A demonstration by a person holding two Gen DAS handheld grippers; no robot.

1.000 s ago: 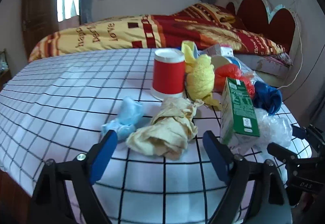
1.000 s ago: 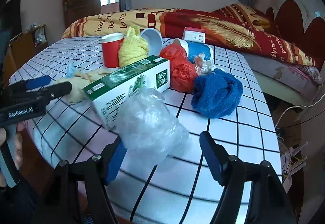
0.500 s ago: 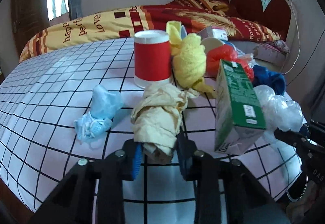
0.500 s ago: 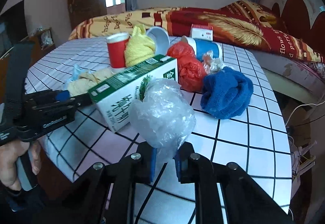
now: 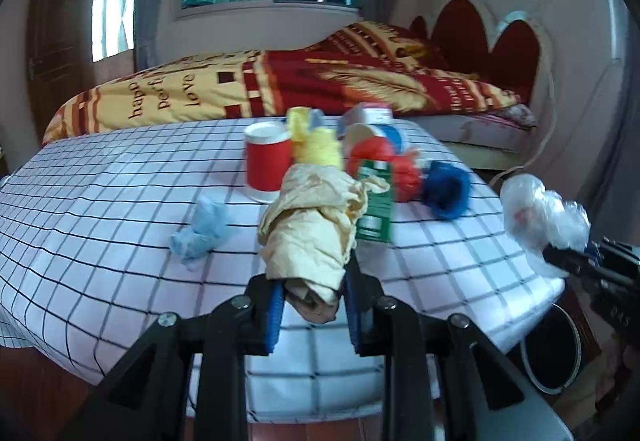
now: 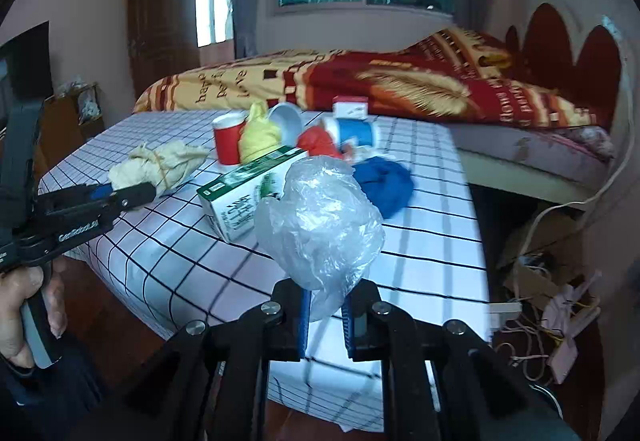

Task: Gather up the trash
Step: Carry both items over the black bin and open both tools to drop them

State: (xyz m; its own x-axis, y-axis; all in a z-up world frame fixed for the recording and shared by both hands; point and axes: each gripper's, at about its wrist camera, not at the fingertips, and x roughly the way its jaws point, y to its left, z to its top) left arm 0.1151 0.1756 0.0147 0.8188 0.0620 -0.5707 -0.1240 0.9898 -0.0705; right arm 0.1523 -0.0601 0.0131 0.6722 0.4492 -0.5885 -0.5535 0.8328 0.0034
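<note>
I see left claw clamped on crumpled yellow paper; right claw pinching clear plastic bag, apparently lifted off checked worktop; green carton lying there.

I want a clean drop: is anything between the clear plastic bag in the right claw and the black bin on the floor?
Nothing visible blocks it. The crumpled clear plastic bag hangs in the right claw past the table's corner, and the round black bin stands open on the floor just below it.

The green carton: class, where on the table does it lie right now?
In the right wrist view the green carton lies on the checked table, behind the clear plastic bag, left of the blue cloth.
</note>
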